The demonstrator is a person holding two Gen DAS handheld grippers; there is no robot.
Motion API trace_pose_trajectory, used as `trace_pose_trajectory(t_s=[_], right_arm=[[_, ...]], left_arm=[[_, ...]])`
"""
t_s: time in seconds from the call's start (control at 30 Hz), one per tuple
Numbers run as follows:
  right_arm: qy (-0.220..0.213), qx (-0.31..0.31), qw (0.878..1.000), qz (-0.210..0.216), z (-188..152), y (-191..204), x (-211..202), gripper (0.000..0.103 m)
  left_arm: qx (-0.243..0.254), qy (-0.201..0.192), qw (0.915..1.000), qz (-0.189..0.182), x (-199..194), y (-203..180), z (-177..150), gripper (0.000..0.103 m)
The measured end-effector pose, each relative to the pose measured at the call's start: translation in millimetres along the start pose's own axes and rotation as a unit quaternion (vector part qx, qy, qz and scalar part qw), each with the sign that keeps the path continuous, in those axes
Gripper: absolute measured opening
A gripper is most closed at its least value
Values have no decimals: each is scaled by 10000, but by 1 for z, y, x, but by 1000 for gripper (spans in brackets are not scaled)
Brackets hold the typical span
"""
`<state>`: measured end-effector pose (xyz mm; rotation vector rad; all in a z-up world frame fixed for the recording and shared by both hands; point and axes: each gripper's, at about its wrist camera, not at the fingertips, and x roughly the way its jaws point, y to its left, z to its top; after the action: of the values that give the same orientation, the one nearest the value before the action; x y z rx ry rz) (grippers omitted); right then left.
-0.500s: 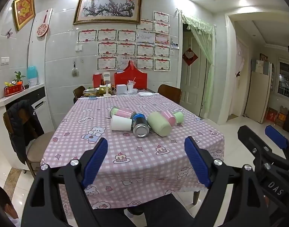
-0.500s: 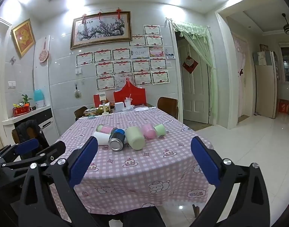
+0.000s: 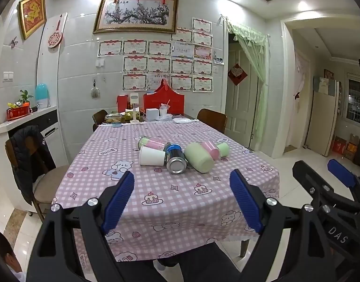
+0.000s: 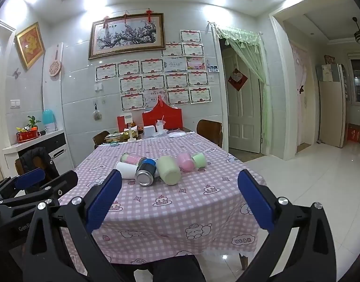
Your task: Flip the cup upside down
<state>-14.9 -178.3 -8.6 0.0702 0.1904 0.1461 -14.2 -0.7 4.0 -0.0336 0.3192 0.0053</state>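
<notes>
My left gripper [image 3: 182, 202] and right gripper [image 4: 180, 199], marked "DAS", gaped wide, empty, short of the table's [image 3: 170, 202] near edge; the cups [image 3: 152, 156] lay mid-table beside a can [image 3: 176, 161].

Pink checked tablecloth [image 3: 156, 202] with cartoon prints covers the table, metal can [image 3: 176, 158] on its side mid-table, red box [image 3: 164, 101] at far end, black jacket [image 3: 30, 155] over left chair, framed painting [image 3: 135, 14] on wall.
</notes>
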Motion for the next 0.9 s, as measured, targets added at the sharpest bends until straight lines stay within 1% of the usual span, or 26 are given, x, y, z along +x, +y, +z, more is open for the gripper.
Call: trace_pose_trajectory(t_s=[0.03,0.57,0.9], right_arm=[[10,8,10000,3,0,-1,0,95],[101,33,9999,-8,-3,1,2,95],[115,26,9999,-11,-1,3,2,95]], left_arm=[[-30,45,10000,-17,2,0,4,82],[-61,147,9999,-9,11,2,2,82],[-48,146,9999,20,15,3,-1,82]])
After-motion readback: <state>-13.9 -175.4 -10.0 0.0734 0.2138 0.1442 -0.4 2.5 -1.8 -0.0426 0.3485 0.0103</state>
